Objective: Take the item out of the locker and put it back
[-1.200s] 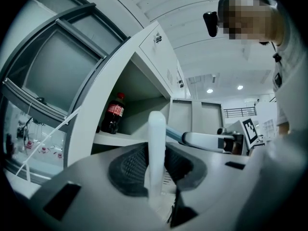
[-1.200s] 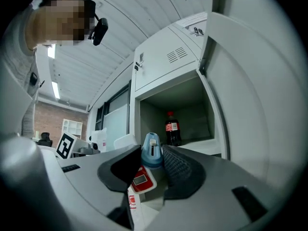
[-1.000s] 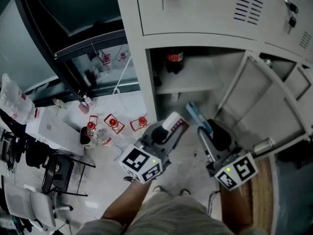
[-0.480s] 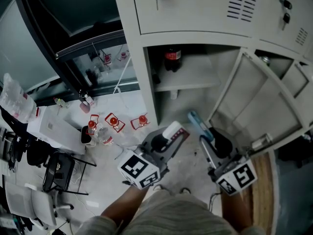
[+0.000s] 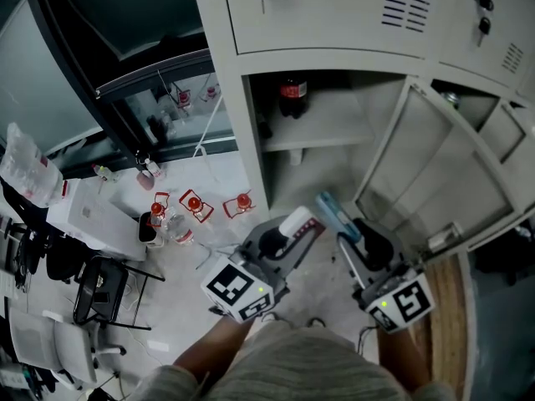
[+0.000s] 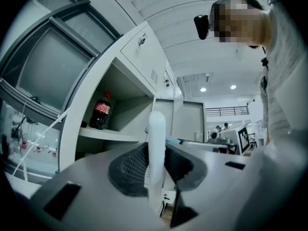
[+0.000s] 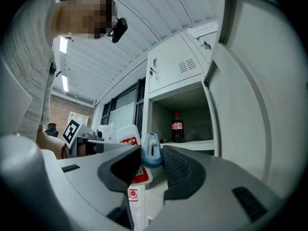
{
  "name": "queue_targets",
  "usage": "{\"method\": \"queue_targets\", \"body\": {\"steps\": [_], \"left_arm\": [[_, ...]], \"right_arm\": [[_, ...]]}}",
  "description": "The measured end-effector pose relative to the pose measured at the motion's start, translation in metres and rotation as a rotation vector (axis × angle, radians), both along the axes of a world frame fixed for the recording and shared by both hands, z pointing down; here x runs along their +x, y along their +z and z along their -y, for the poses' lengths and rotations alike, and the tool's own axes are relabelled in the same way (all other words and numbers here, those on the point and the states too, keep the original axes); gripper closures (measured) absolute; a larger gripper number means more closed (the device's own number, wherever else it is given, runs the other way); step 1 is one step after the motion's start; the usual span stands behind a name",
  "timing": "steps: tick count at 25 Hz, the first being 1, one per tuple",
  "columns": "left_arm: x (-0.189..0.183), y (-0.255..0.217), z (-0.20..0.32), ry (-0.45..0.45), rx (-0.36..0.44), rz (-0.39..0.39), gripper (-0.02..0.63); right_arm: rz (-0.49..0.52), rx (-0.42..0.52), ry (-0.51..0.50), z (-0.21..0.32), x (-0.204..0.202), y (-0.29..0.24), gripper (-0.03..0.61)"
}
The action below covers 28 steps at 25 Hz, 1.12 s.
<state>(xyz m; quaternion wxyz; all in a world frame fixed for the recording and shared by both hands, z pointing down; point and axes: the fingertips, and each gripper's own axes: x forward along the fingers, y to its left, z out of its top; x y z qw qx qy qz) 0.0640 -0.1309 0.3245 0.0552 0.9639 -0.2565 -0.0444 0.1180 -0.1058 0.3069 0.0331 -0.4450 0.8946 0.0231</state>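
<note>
Locker [image 5: 247, 140]: lower compartment open, its door [image 5: 435, 182] swung out to the right. Inside, on the shelf [image 5: 330, 132], one cola bottle [image 5: 292, 97], upright, dark with a red label, at the back left of the locker. Left claw [image 5: 288, 234] is clamped on a flat white pack [image 6: 156, 143] with a rounded top and a red label, edge-on, outside and in front of the locker opening. Right claw [image 5: 351, 236] is clamped on a light blue piece [image 7: 152, 154] with a small white part in its slot, also outside the locker, on the door side.
</note>
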Motion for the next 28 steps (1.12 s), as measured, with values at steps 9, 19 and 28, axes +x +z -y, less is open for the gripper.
{"method": "queue_targets", "body": {"steps": [9,19,28], "left_arm": [[-0.0038,0.0014,-0.0027,-0.019,-0.013,-0.005,0.523],[-0.0057,0.0013,-0.0029,-0.027,-0.014,-0.006,0.523],[-0.0057,0.0037,-0.0016,-0.025,-0.020,0.001,0.523]], "right_arm": [[-0.011,-0.014,0.003,-0.0013,0.0045,0.0038,0.446],[-0.026,-0.013,-0.007,-0.0008,0.0040,0.0060,0.446],[-0.042,-0.013,-0.015,0.0018,0.0030,0.0066,0.446]]}}
